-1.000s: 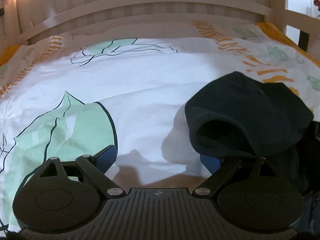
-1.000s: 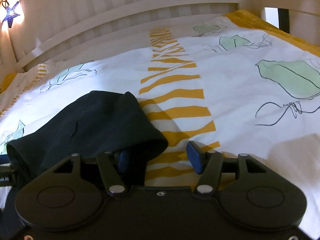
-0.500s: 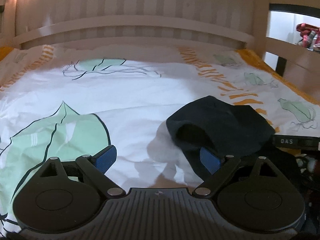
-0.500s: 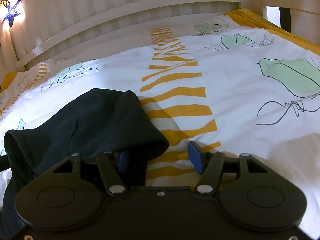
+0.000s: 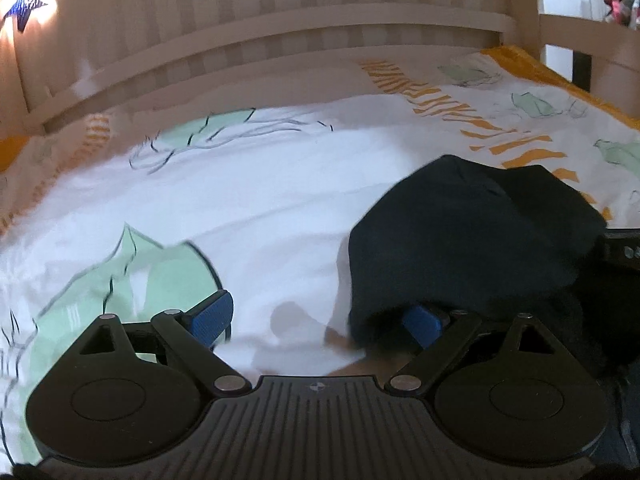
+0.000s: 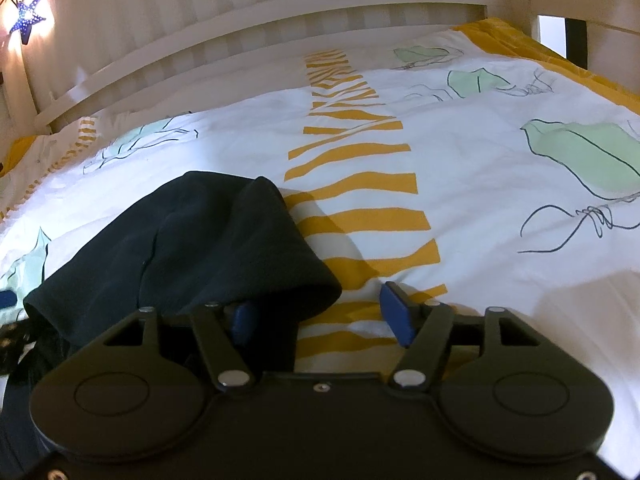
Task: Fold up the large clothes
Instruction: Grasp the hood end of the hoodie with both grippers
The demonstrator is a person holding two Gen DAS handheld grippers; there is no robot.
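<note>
On the bed, largest first: white duvet cover with green leaf prints and orange stripes, pale slatted headboard behind it, a lit blue star lamp at the top left of the frame.

Dark navy garment lies bunched on the duvet between the two tools, draped over the inner finger of each.

Left tool: jaws spread wide, bare duvet in the gap. Left blue pad is clear; the right one is half buried under the garment's hem. No pinch visible.

Right tool: jaws opening. Garment edge hangs over the left pad; the right pad sits clear above an orange stripe. Only striped duvet between them, so nothing gripped.

Writing: a strip with small marks at the right edge of the left view, too small to read.
</note>
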